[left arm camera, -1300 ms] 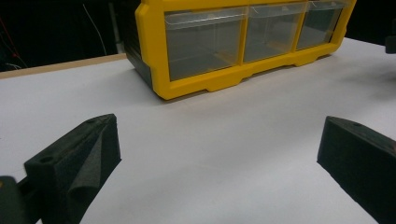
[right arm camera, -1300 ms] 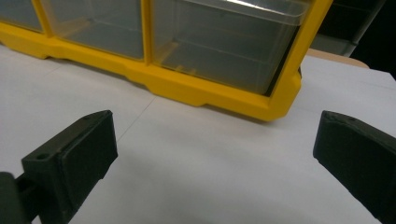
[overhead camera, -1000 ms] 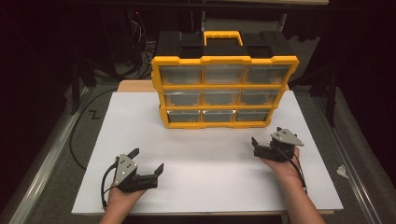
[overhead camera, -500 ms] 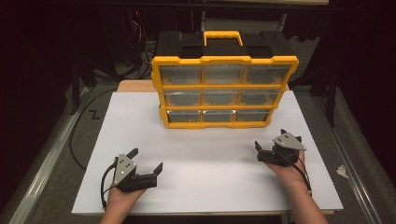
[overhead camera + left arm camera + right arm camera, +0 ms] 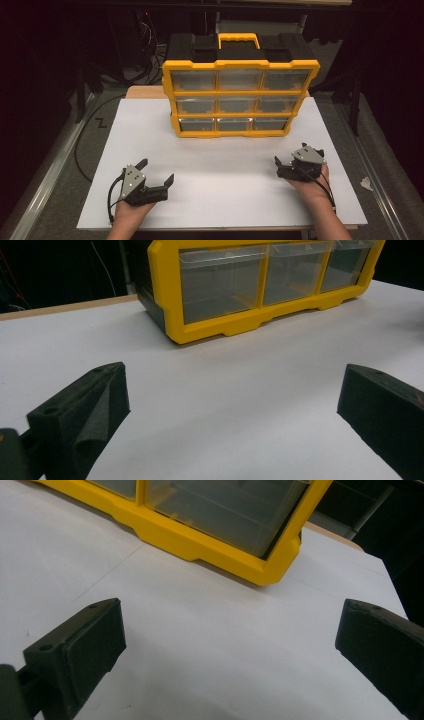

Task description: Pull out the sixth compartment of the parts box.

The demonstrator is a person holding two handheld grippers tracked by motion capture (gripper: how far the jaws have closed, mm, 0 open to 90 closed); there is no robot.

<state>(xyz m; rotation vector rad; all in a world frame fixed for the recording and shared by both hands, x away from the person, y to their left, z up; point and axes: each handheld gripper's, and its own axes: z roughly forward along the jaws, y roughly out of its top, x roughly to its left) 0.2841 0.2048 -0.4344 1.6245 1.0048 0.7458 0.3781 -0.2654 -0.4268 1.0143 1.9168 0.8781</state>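
White worktop (image 5: 220, 165) under dark surroundings: we see a yellow drawer cabinet (image 5: 240, 97) upright, well ahead of both jaws. It looks rigid, bulky; its top handle (image 5: 239, 40) suits lifting. Left gripper (image 5: 156, 172) and right gripper (image 5: 287, 161) rest wide open, empty.

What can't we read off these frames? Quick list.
- Drawer contents: the organizer has nine clear drawers, but in the high view they are too small and glary, and in the left gripper view murky.
- Upper drawer rows: cut off by the top edge in both gripper views.
- Organizer's back: hidden by its own body, with a dark background.
- White scrap right of the table: too small to identify.
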